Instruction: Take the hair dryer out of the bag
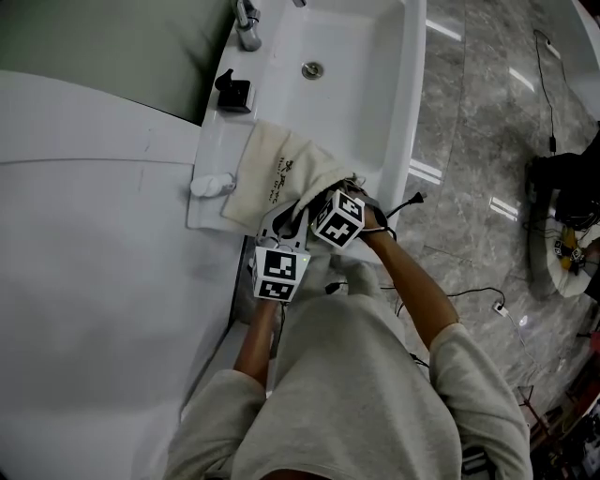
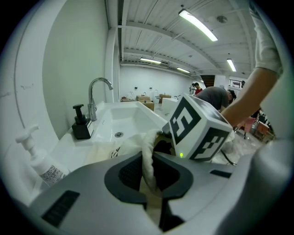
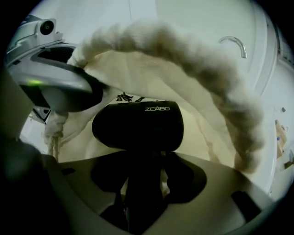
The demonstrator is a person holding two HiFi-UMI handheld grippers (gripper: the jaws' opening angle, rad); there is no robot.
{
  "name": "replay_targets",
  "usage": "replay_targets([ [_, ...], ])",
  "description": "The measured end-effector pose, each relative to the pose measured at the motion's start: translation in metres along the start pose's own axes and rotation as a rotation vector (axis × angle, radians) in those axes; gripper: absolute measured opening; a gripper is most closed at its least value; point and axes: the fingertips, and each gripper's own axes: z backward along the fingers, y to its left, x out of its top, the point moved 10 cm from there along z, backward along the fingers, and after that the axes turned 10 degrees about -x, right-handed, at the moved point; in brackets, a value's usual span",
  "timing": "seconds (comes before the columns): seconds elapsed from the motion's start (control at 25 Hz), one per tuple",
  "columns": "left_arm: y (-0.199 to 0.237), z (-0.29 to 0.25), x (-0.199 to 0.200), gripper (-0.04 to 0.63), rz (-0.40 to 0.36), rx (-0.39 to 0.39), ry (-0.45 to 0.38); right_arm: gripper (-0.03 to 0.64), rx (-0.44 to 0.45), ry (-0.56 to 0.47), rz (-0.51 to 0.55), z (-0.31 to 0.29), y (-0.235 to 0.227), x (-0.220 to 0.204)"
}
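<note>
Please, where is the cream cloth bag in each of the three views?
Head view: the cream cloth drawstring bag lies on the white sink's rim, centre.
Left gripper view: low centre, rim pinched in the left gripper.
Right gripper view: fills the frame, around the black hair dryer.
Shared landmark: the chrome faucet.

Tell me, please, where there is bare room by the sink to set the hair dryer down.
The basin is bare from the drain down to the bag. The ledge has a small free strip between the black dispenser and the bag. Its near end is crowded: bag, white bottle, left tongs and right tongs.
</note>
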Motion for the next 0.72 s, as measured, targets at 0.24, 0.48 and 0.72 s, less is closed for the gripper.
replay_targets([
  [0.24,0.001,0.0,0.001,0.035,0.005,0.001,0.002,0.193,0.001,0.006,0.05,0.001,0.005,0.002],
  [0.48,-0.001,0.0,0.0,0.035,0.005,0.02,0.01,0.175,0.023,0.011,0.058,0.0,0.004,0.001],
  [0.72,0.001,0.001,0.001,0.034,0.007,0.037,0.013,0.175,0.031,0.003,0.063,0.011,0.001,-0.003],
])
